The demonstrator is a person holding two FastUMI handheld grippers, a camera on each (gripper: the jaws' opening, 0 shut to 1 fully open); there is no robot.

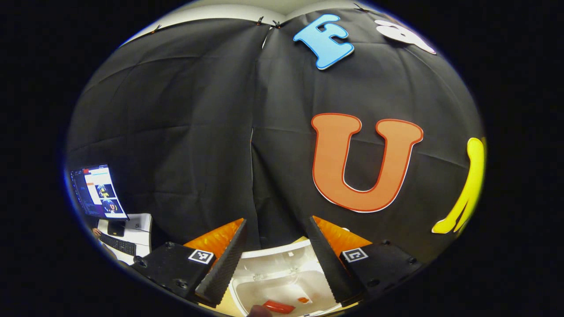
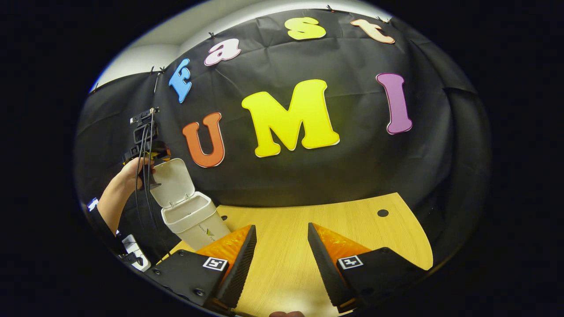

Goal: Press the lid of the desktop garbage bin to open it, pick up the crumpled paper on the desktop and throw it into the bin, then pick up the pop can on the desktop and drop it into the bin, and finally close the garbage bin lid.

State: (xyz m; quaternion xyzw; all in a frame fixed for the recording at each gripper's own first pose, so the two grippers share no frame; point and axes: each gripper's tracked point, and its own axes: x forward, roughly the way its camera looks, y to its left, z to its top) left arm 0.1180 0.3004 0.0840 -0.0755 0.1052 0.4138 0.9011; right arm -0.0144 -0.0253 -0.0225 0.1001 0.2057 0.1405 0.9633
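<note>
Black cloth walls in the booth on the far side; a light wooden table runs up to it.

One bin, white, stands at the table's far left edge in the right gripper view. Its lid is tipped up and back. The left gripper is up beside the raised lid, held by a hand — placed, I judge, to push the lid down.

Left gripper view looks down between its own jaws into the bin: the lid's underside stands at the far side, with a red object, probably the pop can, low in the near part. A small orange patch lies beside it; I cannot tell what it is. Crumpled paper cannot be made out.

Left gripper jaws wide, holding nothing. Right gripper jaws wide, empty, over bare table — likely idle.

Count: one bin, one lid, one red object, two grippers. One dark hole in the table, far right. Only closing seems left.
</note>
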